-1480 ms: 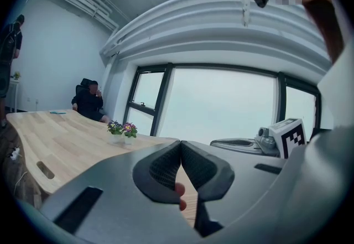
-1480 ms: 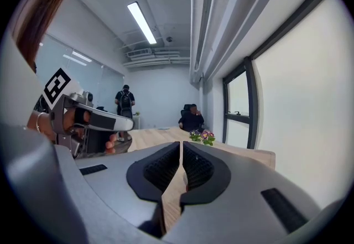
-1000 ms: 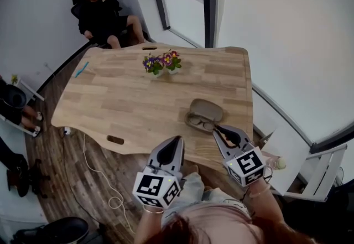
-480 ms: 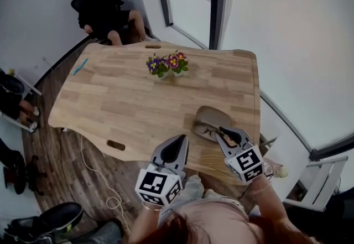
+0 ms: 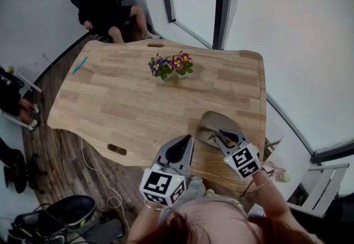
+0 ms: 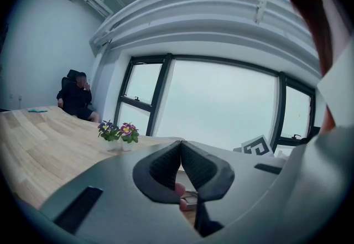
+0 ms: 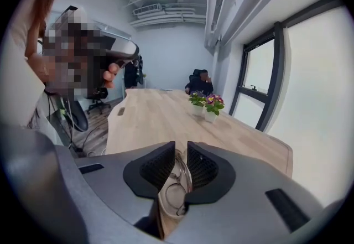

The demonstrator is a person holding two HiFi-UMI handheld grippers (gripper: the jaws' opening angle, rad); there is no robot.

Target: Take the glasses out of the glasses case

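An open tan glasses case (image 5: 217,122) lies near the right front corner of the wooden table (image 5: 121,99), its lid folded back. The thin-framed glasses (image 7: 174,193) rest in it. My right gripper (image 5: 222,135) reaches into the case. In the right gripper view its jaws (image 7: 181,151) are drawn in to a narrow gap, with the glasses frame between the pads. My left gripper (image 5: 186,139) hovers at the table's front edge, left of the case. Its jaws (image 6: 180,146) are shut on nothing.
Two small pots of purple and pink flowers (image 5: 171,65) stand mid-table toward the far side. A blue pen-like item (image 5: 80,66) lies at the far left edge. One person sits in a chair (image 5: 105,8) beyond the table, and others sit along the left wall.
My right gripper has moved forward onto the open case, and its jaws have closed in around the glasses. The left gripper stays at the front edge, still shut.
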